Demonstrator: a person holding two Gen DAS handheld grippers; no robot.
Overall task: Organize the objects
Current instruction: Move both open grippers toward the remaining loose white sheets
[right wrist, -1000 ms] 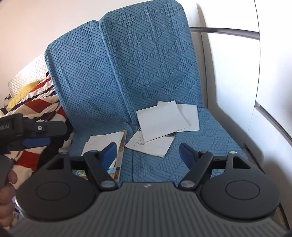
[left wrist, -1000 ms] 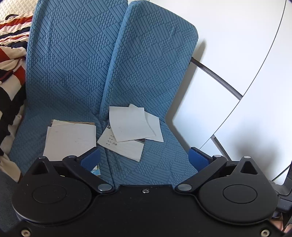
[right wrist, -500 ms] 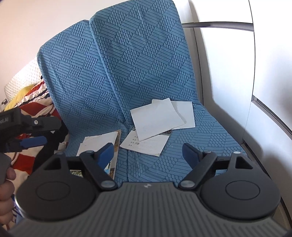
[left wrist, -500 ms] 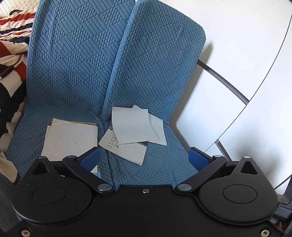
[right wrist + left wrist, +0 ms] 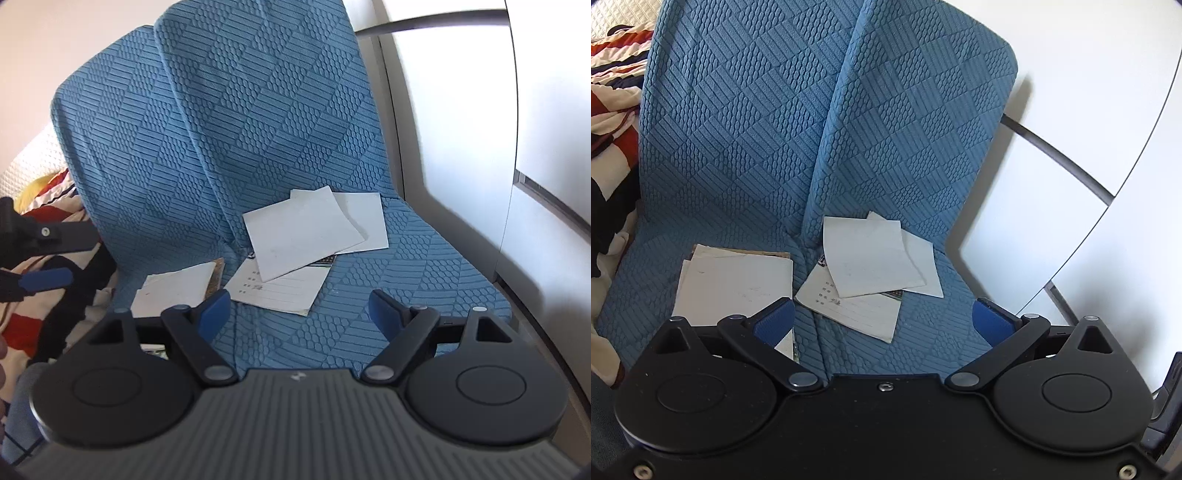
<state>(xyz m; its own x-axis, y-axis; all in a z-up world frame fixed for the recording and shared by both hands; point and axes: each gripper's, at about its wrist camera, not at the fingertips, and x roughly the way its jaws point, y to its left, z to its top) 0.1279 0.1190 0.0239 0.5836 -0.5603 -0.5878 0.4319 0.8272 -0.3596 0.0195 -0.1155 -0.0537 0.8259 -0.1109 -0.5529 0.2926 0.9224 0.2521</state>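
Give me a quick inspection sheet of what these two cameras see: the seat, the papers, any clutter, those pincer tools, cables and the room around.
Surface: blue quilted seat cushions, two side by side, backrests upright.
Job's things: loose overlapping sheets on the right cushion, with a printed form lowest; a neater paper stack on the left cushion.
Clutter: striped blanket left of the seat.
Grippers: left gripper jaws wide apart, holding nothing, short of the papers; right gripper likewise.
Cables: nothing seen.
Surroundings: white wall panels with a dark rail on the right; white quilted pillow far left.
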